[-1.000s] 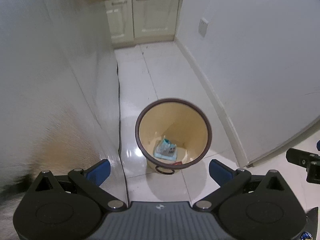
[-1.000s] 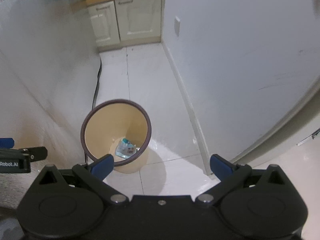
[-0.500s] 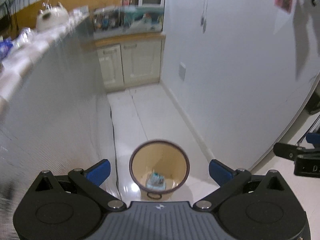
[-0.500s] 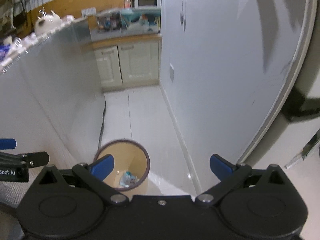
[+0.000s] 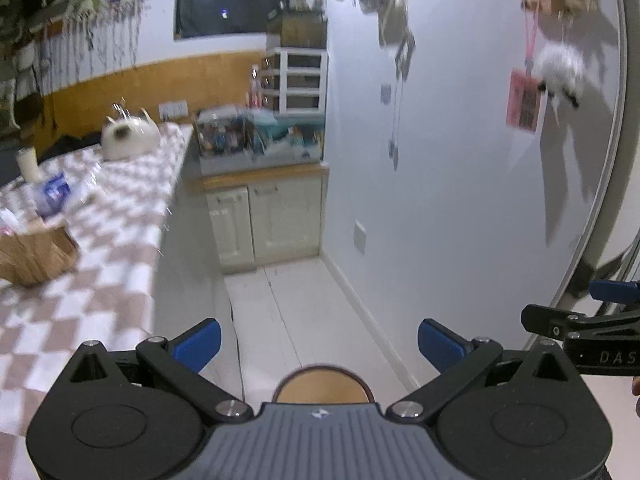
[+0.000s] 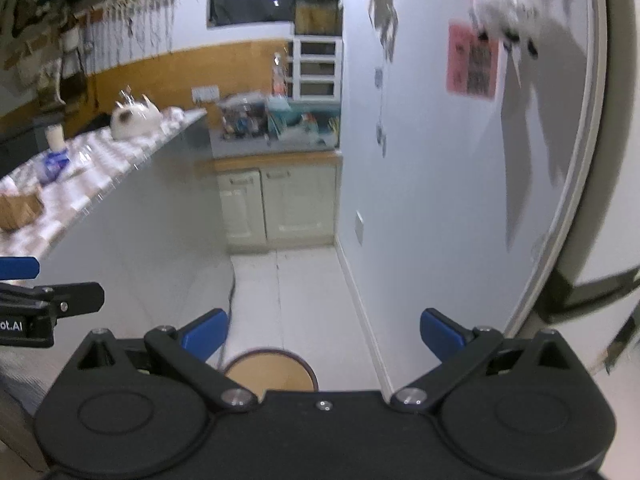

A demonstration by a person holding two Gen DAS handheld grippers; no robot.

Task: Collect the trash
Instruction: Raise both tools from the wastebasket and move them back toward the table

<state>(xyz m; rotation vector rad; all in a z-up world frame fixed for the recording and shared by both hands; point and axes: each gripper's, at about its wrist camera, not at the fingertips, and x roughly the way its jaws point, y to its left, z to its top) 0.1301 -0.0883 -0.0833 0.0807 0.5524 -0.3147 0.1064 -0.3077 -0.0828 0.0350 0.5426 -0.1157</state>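
While both tools point down the narrow kitchen aisle, the left gripper (image 5: 319,343) has its blue fingers spread wide with nothing between them, and the right gripper (image 6: 323,335) is spread just as wide and equally bare. Low on the white tiled floor (image 5: 296,304), partly hidden behind each tool's body, stands the bin (image 5: 323,384), a round tan bucket with a dark rim; only its far edge and a slice of its inner wall show, so what lies inside cannot be made out. In the right view the bin (image 6: 270,371) sits a little left of centre, close to the base of the counter.

To the left runs a long counter (image 5: 100,240) covered in a brown-and-white checked cloth, carrying a wicker basket (image 5: 34,254), a white teapot (image 5: 130,138) and some blurred packets. At the end of the aisle are cream cabinet doors (image 5: 266,220) under a cluttered shelf. A pale wall (image 5: 440,200) lines the right side, with a pink paper (image 5: 524,100) and a white fluffy toy (image 5: 558,70) hanging on it. A dark cable (image 6: 231,292) trails down along the counter's base.
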